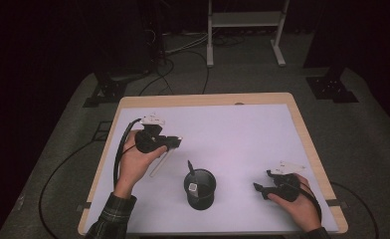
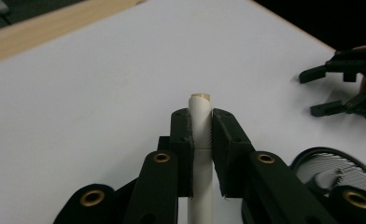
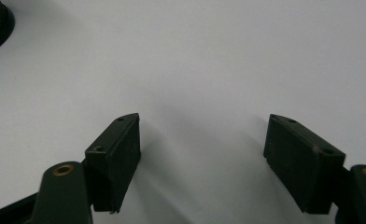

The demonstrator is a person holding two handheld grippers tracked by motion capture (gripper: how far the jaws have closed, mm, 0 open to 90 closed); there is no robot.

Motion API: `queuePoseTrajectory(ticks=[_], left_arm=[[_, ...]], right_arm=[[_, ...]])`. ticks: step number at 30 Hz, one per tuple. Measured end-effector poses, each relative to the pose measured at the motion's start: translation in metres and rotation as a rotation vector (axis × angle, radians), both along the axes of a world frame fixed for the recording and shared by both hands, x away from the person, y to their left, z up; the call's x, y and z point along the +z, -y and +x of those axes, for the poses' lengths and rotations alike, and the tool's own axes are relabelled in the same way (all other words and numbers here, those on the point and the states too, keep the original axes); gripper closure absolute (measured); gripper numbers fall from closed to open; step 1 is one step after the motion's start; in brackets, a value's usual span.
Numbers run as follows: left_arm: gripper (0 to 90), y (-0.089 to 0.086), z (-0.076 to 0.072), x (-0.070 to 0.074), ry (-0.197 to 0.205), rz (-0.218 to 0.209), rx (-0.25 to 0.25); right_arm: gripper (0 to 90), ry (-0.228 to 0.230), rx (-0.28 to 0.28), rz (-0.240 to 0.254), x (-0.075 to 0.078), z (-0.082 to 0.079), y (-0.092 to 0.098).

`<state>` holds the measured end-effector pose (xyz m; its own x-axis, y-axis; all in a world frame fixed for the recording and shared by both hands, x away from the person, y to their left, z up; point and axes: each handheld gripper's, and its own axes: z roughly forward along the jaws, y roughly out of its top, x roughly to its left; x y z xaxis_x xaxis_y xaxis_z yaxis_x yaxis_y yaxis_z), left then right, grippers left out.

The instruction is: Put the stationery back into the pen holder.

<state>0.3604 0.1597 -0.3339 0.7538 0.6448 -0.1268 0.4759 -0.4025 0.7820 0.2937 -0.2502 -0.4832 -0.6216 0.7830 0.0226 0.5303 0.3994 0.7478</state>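
My left gripper (image 1: 174,143) is held above the left part of the white table top (image 1: 243,129), shut on a thin white pen (image 1: 162,162) that slants down toward the person. In the left gripper view the pen (image 2: 200,105) stands clamped between the two pads, its tip poking out just past them. A black mesh cup (image 1: 200,190) sits at front centre with a black pen (image 1: 190,168) leaning out of it and a small grey-capped item inside. My right gripper (image 1: 262,180) rests on the table right of the cup, jaws (image 3: 202,135) apart with nothing between them.
The cup's rim (image 2: 333,170) is at the lower right of the left gripper view, with the right gripper (image 2: 333,88) beyond it. A wooden border (image 1: 307,139) frames the table. Cables, dark stand feet and a white frame (image 1: 245,30) are on the floor behind.
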Motion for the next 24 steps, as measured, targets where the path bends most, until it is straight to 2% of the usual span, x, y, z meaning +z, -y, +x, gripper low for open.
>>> queuePoseTrajectory(ticks=[8,13,24], left_arm=[[78.7,0.006,-0.018,0.020,0.069,-0.022,-0.031],[78.6,0.010,-0.025,0.027,0.088,-0.052,-0.056],[78.6,0.025,-0.031,0.027,0.073,-0.115,-0.149]], right_arm=[[25.7,-0.002,0.002,-0.003,0.000,0.000,0.000],[25.7,-0.001,0.001,-0.001,0.000,0.000,0.000],[25.7,-0.001,0.000,0.000,0.000,0.000,0.000]])
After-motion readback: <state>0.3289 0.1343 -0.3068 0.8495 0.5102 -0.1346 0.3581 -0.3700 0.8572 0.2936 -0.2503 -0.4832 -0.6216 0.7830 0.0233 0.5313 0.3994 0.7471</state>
